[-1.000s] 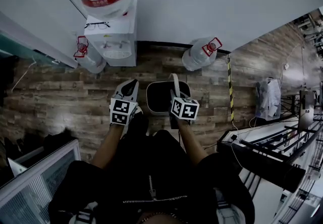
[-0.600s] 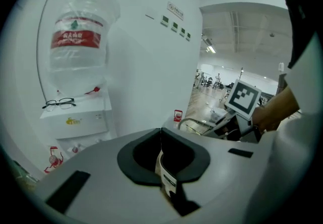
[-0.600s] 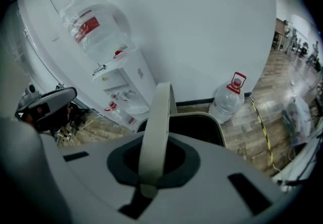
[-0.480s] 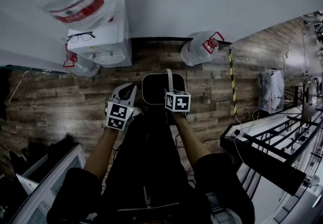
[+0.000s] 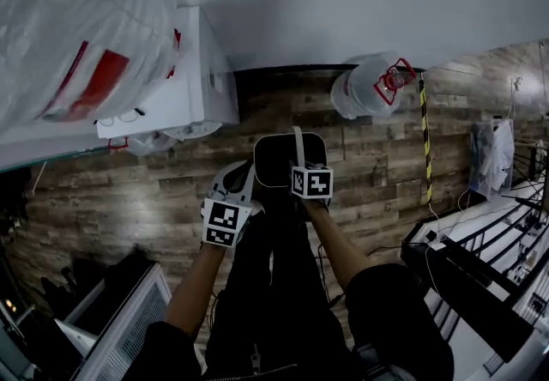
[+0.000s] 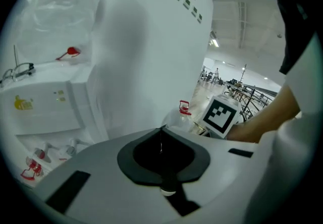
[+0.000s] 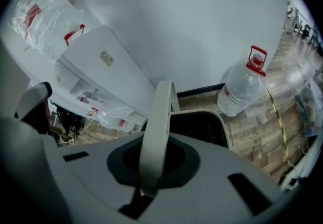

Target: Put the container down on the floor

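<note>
The container is a small bin with a white rim and a dark inside, seen from above over the wood floor just before the wall. Its white bail handle stands upright, and my right gripper is shut on it. In the right gripper view the handle runs up between the jaws, with the container's rim behind it. My left gripper hovers just left of the container, touching nothing. In the left gripper view the left gripper is shut on nothing.
A white water dispenser carrying a large bottle stands against the wall at the left. A water bottle with a red cap sits on the floor at the right, beside yellow-black tape. Metal racks fill the right side.
Both grippers and the container have moved forward toward the wall. The dispenser's bottle now looms much larger in the head view. The right gripper's hold on the handle is unchanged.
</note>
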Tool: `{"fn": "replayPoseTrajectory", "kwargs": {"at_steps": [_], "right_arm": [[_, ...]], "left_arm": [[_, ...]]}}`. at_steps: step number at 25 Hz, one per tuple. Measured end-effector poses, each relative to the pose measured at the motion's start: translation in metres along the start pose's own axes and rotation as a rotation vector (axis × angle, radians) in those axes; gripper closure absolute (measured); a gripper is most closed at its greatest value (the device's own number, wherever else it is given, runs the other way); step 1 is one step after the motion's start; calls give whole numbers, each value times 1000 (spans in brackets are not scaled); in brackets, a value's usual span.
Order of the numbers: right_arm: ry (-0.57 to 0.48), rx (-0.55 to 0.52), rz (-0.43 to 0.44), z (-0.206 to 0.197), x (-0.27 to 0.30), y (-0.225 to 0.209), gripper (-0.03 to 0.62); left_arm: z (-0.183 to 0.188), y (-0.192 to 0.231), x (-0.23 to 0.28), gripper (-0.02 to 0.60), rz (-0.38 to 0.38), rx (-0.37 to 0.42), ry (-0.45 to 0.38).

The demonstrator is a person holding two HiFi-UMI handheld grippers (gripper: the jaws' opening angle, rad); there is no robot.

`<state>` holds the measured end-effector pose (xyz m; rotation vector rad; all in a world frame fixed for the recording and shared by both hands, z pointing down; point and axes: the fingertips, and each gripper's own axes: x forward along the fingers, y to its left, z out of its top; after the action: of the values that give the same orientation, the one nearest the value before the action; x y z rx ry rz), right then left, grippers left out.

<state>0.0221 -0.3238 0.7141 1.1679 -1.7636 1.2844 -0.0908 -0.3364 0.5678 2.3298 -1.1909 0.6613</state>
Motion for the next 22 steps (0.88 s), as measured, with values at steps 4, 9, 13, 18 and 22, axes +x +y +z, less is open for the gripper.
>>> {"fn": "replayPoseTrajectory", "kwargs": {"at_steps": [4, 9, 13, 18, 22], "right_arm": [[29, 4, -4, 1, 54, -22, 583], [56, 8, -9, 16, 120, -37, 583], [56, 23, -15, 36, 174, -54, 583], [59, 14, -19, 56, 242, -59, 583], [38, -10, -20, 84, 281, -56, 583]], "left_arm": [[-28, 15, 37, 566, 15, -7, 24], [-65, 43, 73, 566, 26, -30, 53], [-97, 53, 100, 566, 25, -43, 70], [-138, 60, 117, 566, 5, -60, 118], [-166, 64, 124, 566, -5, -97, 157]]}}
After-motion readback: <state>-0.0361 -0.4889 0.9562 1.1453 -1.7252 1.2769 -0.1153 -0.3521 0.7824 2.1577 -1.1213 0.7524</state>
